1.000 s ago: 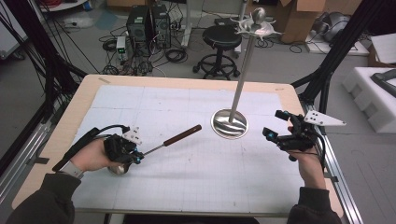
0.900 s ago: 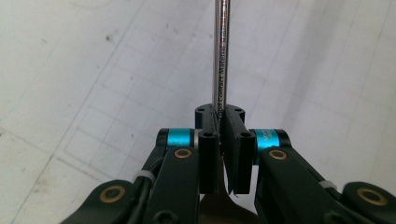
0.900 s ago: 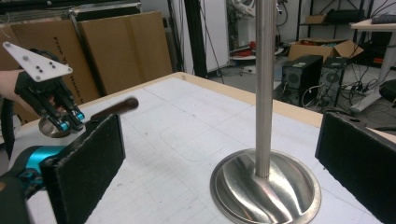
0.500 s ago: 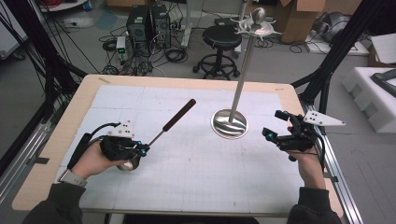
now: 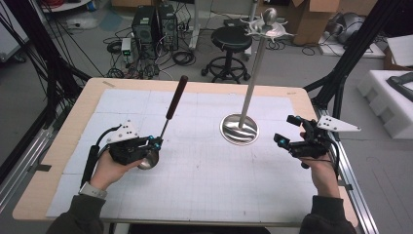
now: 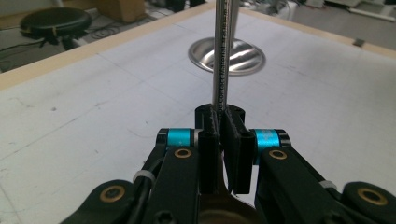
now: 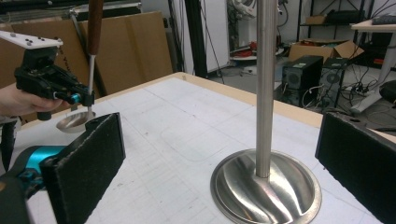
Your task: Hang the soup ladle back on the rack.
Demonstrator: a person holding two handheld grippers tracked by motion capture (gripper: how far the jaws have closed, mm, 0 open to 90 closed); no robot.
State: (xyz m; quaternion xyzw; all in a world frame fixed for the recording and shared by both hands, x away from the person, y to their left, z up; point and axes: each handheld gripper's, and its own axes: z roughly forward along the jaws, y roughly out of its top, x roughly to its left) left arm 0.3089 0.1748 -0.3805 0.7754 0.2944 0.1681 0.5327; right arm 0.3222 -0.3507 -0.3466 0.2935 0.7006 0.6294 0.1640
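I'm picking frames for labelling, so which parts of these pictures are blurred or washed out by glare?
High view: soft overall, the ladle still readable. Left gripper view: the stand's base behind is out of focus, the left hand-held gripper sharp. Right gripper view: bright reflections streak the base; the near pads are blurred.

A: Where's everything sitting?

B: My left gripper (image 5: 155, 144) is near-left on the table (image 5: 204, 195), clamped on the ladle (image 5: 168, 117). Bowl end hangs just under the jaws, handle rises up and toward the far side.

A: And the stand?

B: Stand (image 5: 239, 128) is right of centre, well apart from the ladle. My right gripper (image 5: 288, 130) sits just right of its base, jaws spread.
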